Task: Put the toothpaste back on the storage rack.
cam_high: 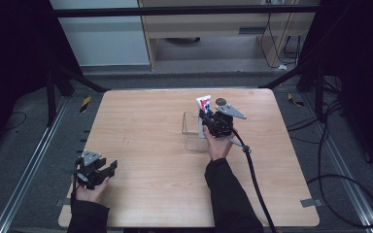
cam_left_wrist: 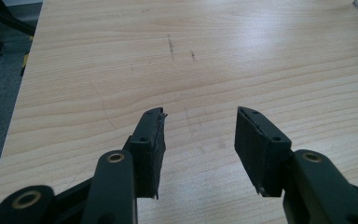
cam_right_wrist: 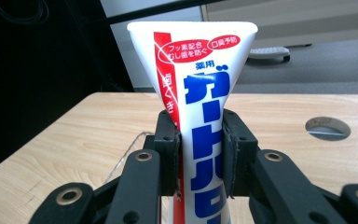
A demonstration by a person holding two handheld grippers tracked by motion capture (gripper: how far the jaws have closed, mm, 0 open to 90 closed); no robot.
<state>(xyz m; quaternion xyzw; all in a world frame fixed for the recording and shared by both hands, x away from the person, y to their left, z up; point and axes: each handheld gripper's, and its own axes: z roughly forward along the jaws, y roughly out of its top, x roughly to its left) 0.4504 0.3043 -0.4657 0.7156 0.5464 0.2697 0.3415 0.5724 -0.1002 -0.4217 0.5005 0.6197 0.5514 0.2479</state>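
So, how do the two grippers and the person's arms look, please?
Both the left gripper and the right gripper are black with two flat jaws, brass-coloured rivets and a grey three-cornered plate on top. A black cable trails from the right one. The sleeves are dark.

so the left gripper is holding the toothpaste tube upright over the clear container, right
Not quite: it is the right gripper that holds the toothpaste tube upright over the clear container, as the right gripper view shows. The left gripper has its jaws open over bare table.
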